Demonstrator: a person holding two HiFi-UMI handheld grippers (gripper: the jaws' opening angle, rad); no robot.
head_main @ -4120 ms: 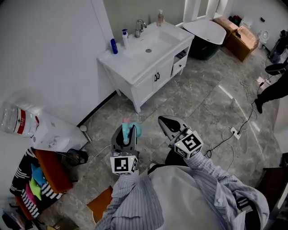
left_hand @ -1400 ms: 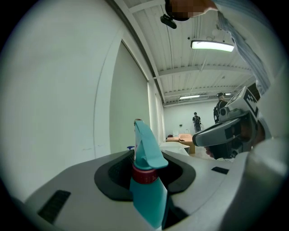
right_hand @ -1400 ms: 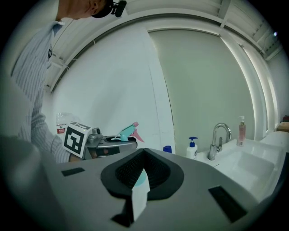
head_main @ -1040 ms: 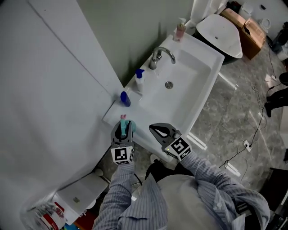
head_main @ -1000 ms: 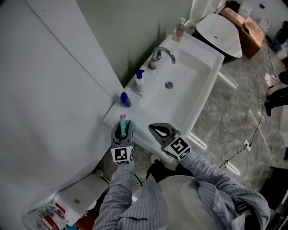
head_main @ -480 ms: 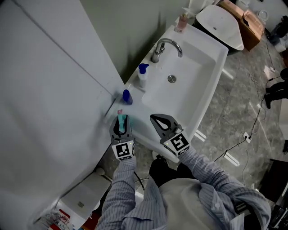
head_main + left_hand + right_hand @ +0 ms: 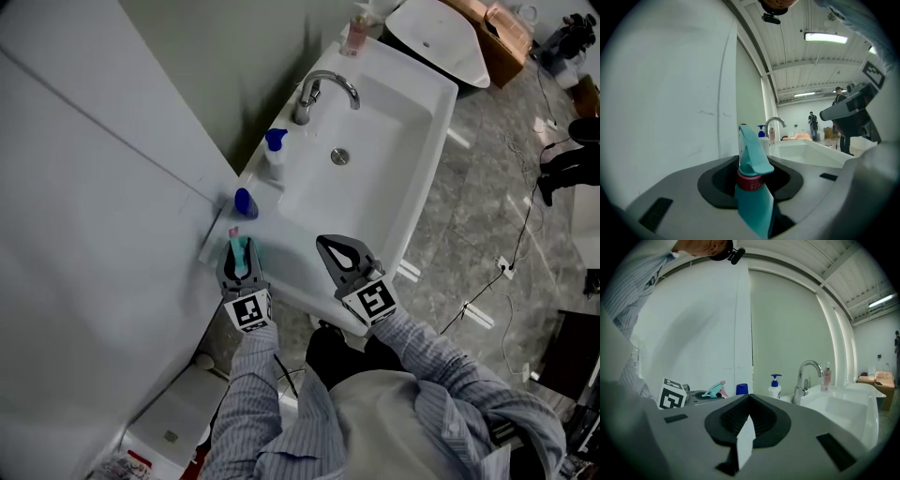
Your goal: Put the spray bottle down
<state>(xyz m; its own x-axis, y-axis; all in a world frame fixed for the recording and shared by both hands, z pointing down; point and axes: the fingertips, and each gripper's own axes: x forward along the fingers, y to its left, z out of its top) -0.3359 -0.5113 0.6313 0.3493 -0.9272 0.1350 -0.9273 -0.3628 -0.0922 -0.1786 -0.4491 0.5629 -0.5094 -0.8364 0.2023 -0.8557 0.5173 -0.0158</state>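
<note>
A teal spray bottle (image 7: 240, 253) with a red collar and a pink nozzle tip stands upright between the jaws of my left gripper (image 7: 240, 249), which is shut on it. In the left gripper view the bottle (image 7: 753, 192) fills the gap of that gripper (image 7: 752, 171). It hangs by the near left corner of the white sink counter (image 7: 281, 281); contact with the counter cannot be told. My right gripper (image 7: 330, 245) is shut and empty over the counter's front edge. The right gripper view shows its jaws (image 7: 748, 401) closed, with the bottle (image 7: 715, 389) to the left.
On the counter's back edge stand a dark blue cap-shaped container (image 7: 245, 202), a white pump bottle with a blue top (image 7: 273, 156), a chrome faucet (image 7: 317, 90) and a pink bottle (image 7: 355, 36). The basin (image 7: 375, 131) lies right. A toilet (image 7: 441, 42) stands beyond.
Both grippers have come closer to the sink counter. The left one has sunk with the spray bottle toward the counter's near left corner, next to the blue container. Grips are unchanged.
</note>
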